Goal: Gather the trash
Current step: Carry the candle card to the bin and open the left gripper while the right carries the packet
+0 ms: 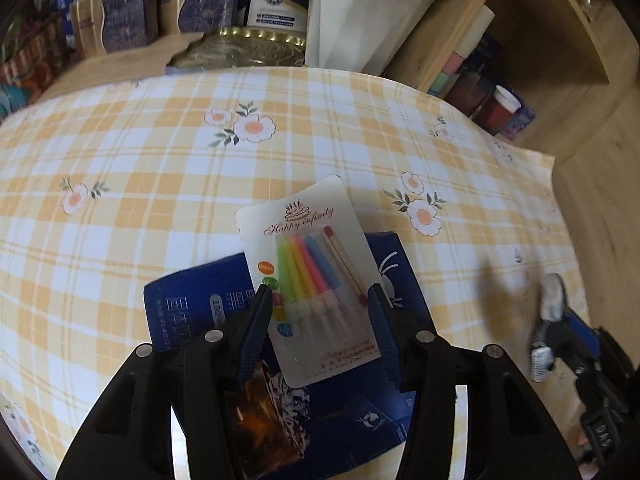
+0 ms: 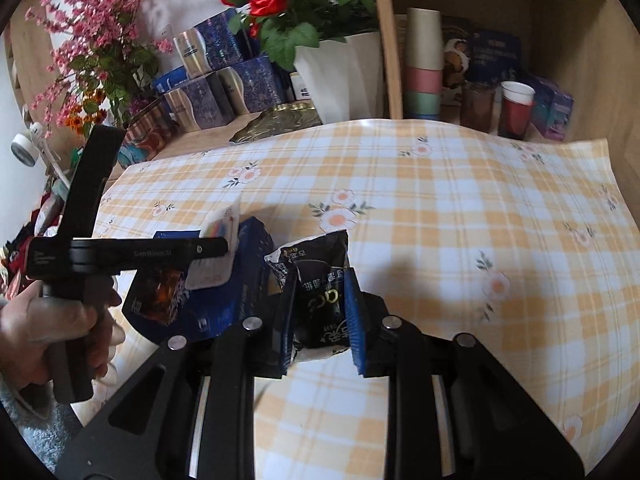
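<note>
In the lower centre of the left wrist view, my left gripper (image 1: 318,300) has its jaws spread either side of a white candle card (image 1: 310,276) printed "Happy infinity", with bright candles under clear plastic, lying on a flattened blue box (image 1: 180,304) on the checked worktop (image 1: 160,160). My right gripper (image 2: 320,312) is clamped on a crumpled black snack wrapper (image 2: 320,276) with white lettering, at the centre of the right wrist view, just right of the box.
</note>
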Tool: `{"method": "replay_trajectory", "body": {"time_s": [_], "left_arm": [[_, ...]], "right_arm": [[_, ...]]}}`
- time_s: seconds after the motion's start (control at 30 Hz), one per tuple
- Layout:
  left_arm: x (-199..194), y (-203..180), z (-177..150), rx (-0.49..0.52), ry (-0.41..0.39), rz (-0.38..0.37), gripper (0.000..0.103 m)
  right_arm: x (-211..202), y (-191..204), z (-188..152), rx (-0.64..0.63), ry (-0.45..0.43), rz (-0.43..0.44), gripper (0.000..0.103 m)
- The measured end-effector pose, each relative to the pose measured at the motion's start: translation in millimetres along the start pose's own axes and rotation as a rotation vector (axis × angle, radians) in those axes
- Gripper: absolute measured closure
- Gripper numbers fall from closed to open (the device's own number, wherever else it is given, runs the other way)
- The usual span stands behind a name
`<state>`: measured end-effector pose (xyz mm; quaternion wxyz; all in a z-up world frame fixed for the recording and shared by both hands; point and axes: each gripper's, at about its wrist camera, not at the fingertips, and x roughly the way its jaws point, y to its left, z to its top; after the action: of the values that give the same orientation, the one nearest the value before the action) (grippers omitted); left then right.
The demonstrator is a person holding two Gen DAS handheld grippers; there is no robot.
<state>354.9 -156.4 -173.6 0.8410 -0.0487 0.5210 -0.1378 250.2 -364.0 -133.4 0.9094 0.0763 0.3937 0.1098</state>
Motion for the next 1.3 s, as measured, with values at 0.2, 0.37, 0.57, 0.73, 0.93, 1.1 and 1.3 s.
{"method": "replay_trajectory", "body": {"time_s": [0.2, 0.37, 0.57, 0.73, 0.93, 1.1, 1.3], "left_arm": [[0, 2, 1, 0.015, -0.011, -0.029, 0.066], [-16, 4, -3, 0.049, -0.023, -0.074, 0.067], [-52, 10, -6, 0.055, -0.078, -0.115, 0.067], [-87, 15, -20, 0.065, -0.111, -0.154, 0.067], [-125, 21, -46, 0.094, -0.141, -0.187, 0.067], [-151, 27, -75, 0.134, -0.161, -0.195, 0.067], [-177, 32, -111, 0.179, -0.185, -0.205, 0.067]], "right_arm": [[-9, -14, -15, 0.045, 0.009, -0.014, 0.078], [-19, -14, -21, 0.062, 0.010, -0.027, 0.078], [-39, 0, -25, 0.055, -0.008, -0.030, 0.078], [-57, 15, -34, 0.059, -0.016, -0.022, 0.078], [-77, 36, -50, 0.062, -0.021, -0.015, 0.078], [-93, 51, -64, 0.063, -0.029, -0.009, 0.077], [-114, 62, -82, 0.107, -0.050, -0.003, 0.078]]}}
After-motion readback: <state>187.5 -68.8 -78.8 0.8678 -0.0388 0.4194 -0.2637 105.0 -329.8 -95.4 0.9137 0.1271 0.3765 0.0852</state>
